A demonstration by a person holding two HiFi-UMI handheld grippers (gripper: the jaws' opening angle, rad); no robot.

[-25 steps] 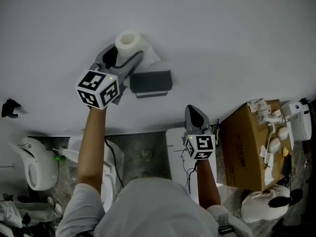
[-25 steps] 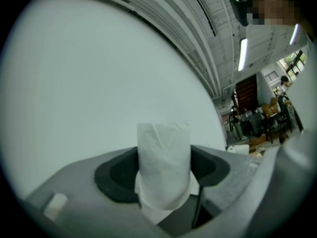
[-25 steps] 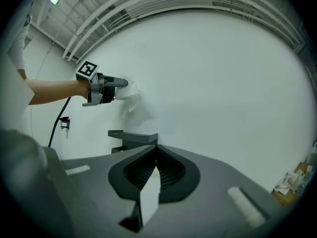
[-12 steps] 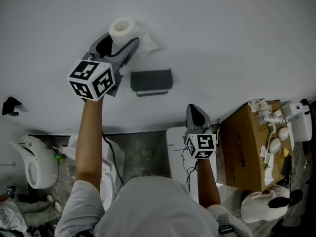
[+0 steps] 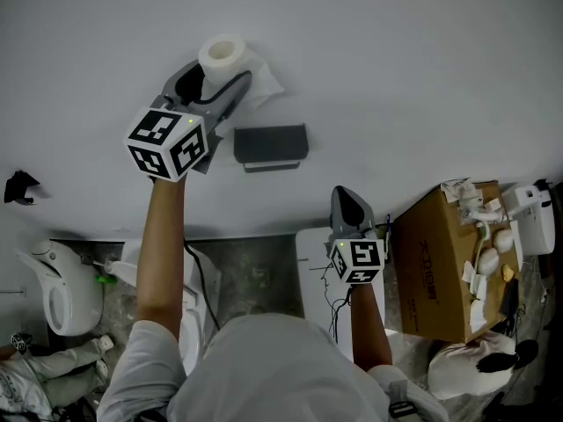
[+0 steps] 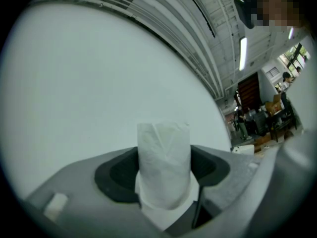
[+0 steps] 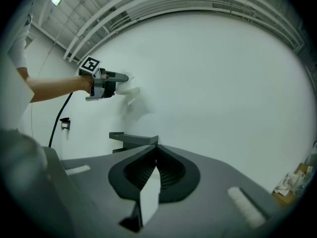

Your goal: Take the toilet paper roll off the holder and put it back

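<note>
toilet paper roll (image 5: 222,53) partly behind left tool (image 5: 214,84)

Soft, even light is falling over the pale wall (image 5: 396,77), casting only a faint shadow under the holder (image 5: 270,145). Both gripper views are bending hard at the edges and darkening into black corners — a ceiling tube (image 6: 242,53) is glaring in the left one. The toilet paper roll (image 6: 163,167) there is looking slightly soft.
</note>
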